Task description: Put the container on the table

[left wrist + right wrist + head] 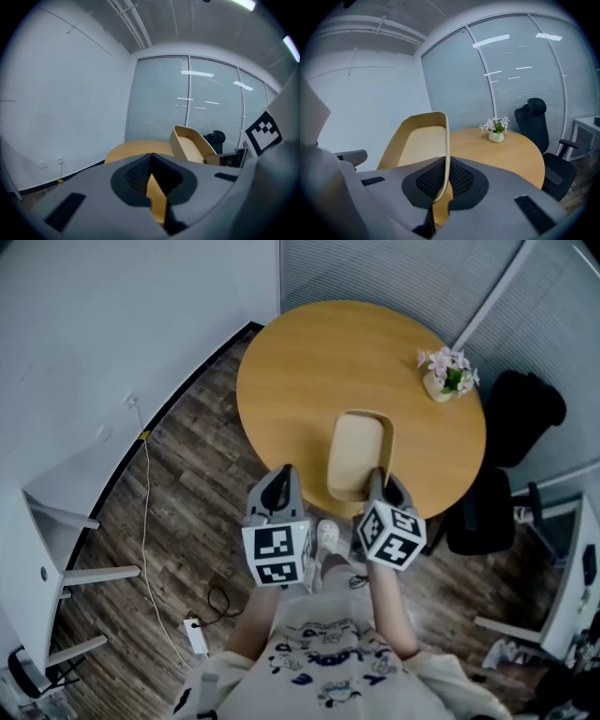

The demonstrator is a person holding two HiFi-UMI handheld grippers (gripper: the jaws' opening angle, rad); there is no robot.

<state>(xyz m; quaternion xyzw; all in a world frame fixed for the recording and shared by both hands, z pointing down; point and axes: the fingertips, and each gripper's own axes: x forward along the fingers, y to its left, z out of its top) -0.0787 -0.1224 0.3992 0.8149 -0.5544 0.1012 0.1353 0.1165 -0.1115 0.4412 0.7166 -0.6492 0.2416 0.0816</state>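
Head view: the container is over the worktop's near edge, long axis pointing away from me. My right tongs are at its near right corner, my left tongs apart to its left.
Left gripper view: my tongs are clenched and empty, the container tilted off to the right.
Right gripper view: my tongs grasp the container's right rim.

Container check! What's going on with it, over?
Right gripper shut on container rim; left gripper shut, empty. Container tilted over near edge of table, not flat yet. Flower pot far across, not in the way.
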